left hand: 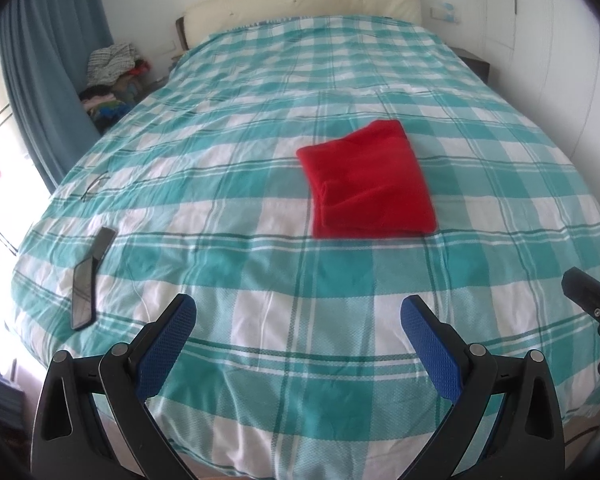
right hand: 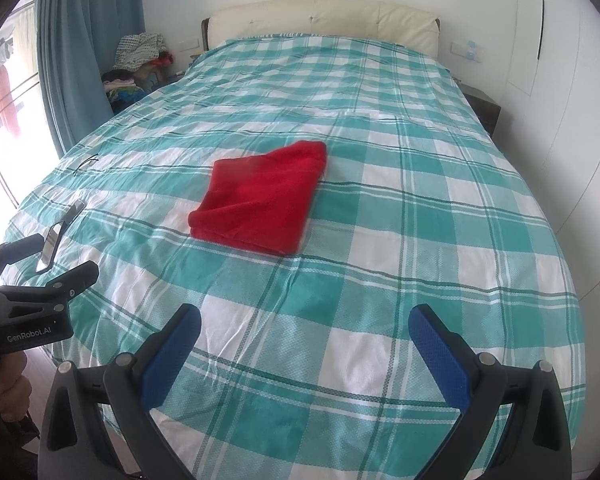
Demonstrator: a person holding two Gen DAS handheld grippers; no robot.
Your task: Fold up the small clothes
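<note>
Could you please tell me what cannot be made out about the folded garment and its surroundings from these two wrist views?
- Red garment: folded into a block, so both views hide its type and inner layers.
- Dark flat objects near the bed's left edge: too blurred in the left wrist view and too small in the right to identify.
- Clothes pile beside the headboard: too small and distant to tell items apart.
- Right gripper: cut off by the left view's edge.

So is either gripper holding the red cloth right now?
No: the red cloth lies folded on the bed, apart from the left gripper and right gripper, both open and empty.
</note>
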